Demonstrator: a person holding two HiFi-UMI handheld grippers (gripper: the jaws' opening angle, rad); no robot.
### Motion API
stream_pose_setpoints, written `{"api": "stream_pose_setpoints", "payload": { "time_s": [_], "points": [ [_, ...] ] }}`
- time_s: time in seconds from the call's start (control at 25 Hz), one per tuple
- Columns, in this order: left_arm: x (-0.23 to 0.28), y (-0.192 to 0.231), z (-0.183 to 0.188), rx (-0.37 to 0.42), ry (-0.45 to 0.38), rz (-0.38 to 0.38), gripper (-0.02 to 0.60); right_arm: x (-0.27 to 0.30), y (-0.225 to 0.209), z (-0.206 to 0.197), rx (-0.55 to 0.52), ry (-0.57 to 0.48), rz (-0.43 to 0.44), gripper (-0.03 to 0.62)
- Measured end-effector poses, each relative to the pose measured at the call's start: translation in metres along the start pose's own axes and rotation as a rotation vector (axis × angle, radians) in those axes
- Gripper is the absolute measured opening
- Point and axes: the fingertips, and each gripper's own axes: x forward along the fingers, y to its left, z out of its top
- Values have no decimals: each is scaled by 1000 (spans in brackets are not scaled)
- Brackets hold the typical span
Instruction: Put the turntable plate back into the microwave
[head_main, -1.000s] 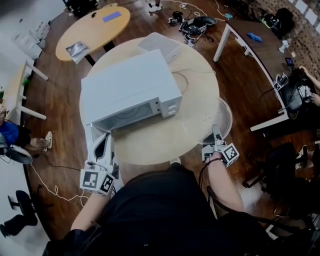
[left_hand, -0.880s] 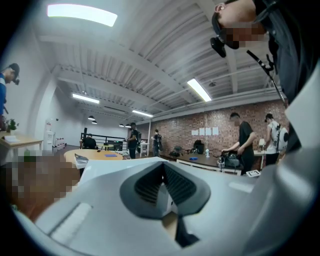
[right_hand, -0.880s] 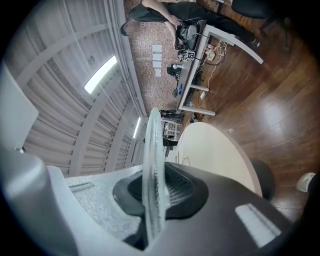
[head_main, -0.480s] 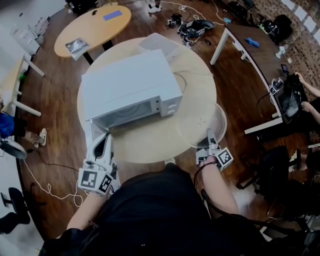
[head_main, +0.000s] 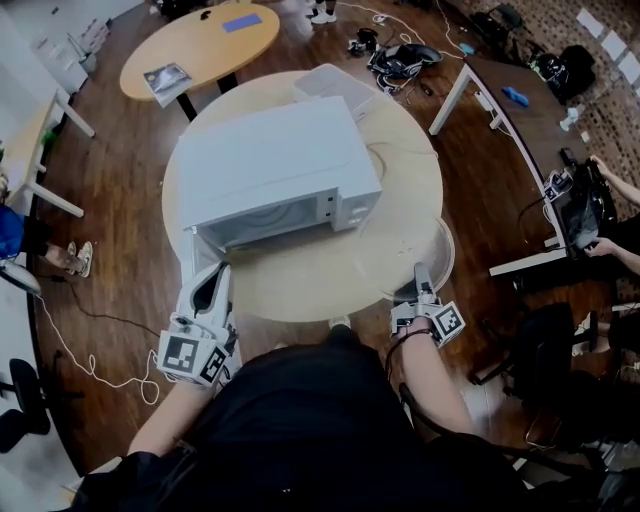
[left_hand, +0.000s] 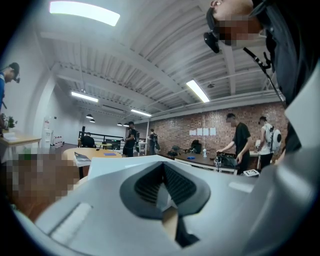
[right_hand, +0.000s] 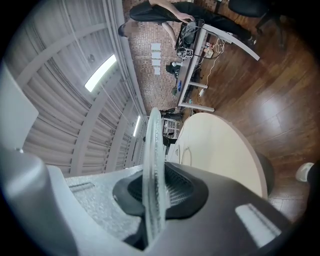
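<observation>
Right claw (head_main: 420, 276) is gripping the turntable plate (right_hand: 151, 150) by its near rim, jaws closed down to the thickness of the glass, ribbed pads pressing on both faces; the plate is reaching straight out ahead of this claw, lying flat, part of it over the round table (head_main: 330, 275) and part sticking out past the table's edge on the claw's outer side, above the wooden floor (head_main: 480, 170); the microwave (head_main: 275, 165) is sitting well ahead of this claw and off to its inner side, apart from the plate, its open front facing the person; left claw (head_main: 213, 272) is hovering in front of that opening, at the table's near edge, jaws drawn all but together so that only a thin slit is showing between the pads, with nothing plainly sitting in it, just white casing and tan tabletop beyond; the door (head_main: 190, 258) is standing swung out just beside this claw's tips, on its outer side; whether the two are touching I cannot tell.
</observation>
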Motion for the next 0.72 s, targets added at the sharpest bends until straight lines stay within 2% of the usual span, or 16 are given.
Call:
{"api": "stream_pose_setpoints", "payload": {
  "time_s": [0.72],
  "points": [
    [-11, 3, 1, -12, -15, -22, 6, -6, 8, -23, 7, 19, -2, 25]
  ]
}}
